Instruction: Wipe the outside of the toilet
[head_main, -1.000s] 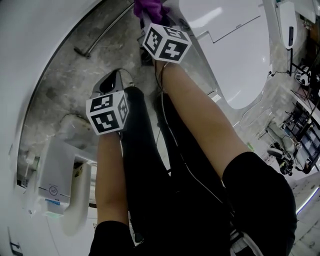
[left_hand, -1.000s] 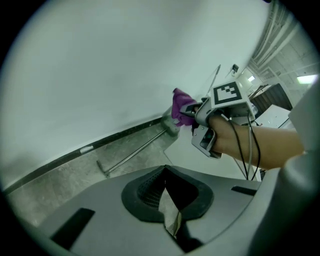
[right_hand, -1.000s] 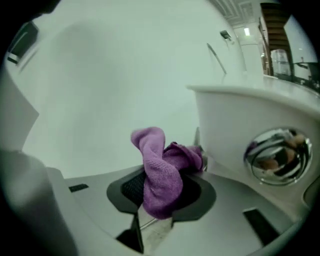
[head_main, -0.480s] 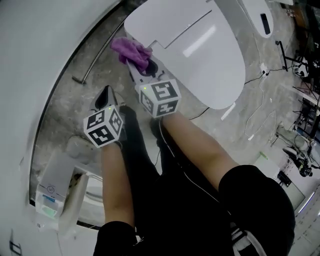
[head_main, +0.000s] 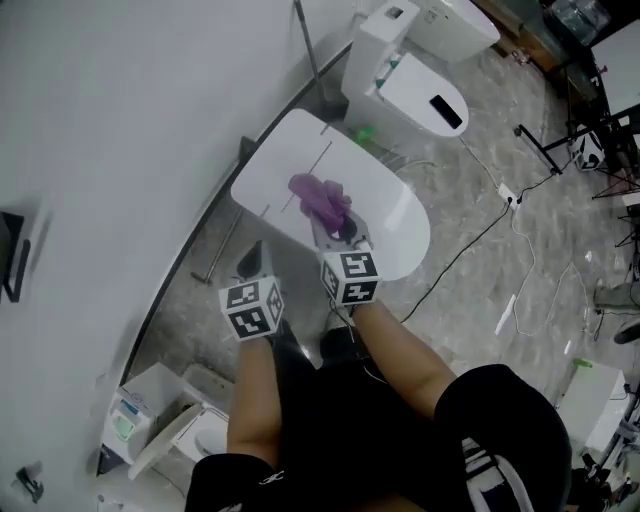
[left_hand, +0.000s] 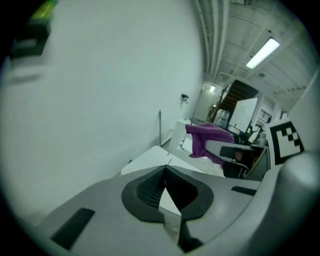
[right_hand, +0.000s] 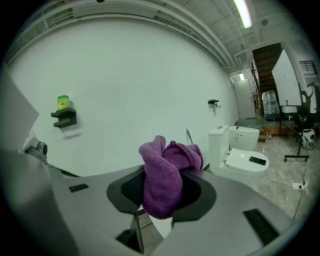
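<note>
The white toilet (head_main: 385, 205) stands against the curved wall with its lid down. My right gripper (head_main: 331, 217) is shut on a bunched purple cloth (head_main: 319, 196), which hangs just above the lid's middle. In the right gripper view the purple cloth (right_hand: 165, 175) fills the gap between the jaws of that gripper (right_hand: 161, 194). My left gripper (head_main: 252, 263) hovers to the left of the toilet over the floor. Its jaws meet at the tip with nothing in them (left_hand: 165, 172). The left gripper view also shows the cloth (left_hand: 206, 140) and the toilet lid (left_hand: 147, 161).
A second toilet (head_main: 425, 80) stands further along the wall. A dark cable (head_main: 468, 243) runs over the marble floor on the right. A white box (head_main: 135, 422) sits at the lower left. Stands and gear (head_main: 590, 130) crowd the right edge. A green bottle (right_hand: 62, 103) sits on a wall shelf.
The head view has pulled up and back, so the whole toilet shows. Both grippers have risen from low beside the toilet; the cloth has moved from the toilet's back left corner to over the lid.
</note>
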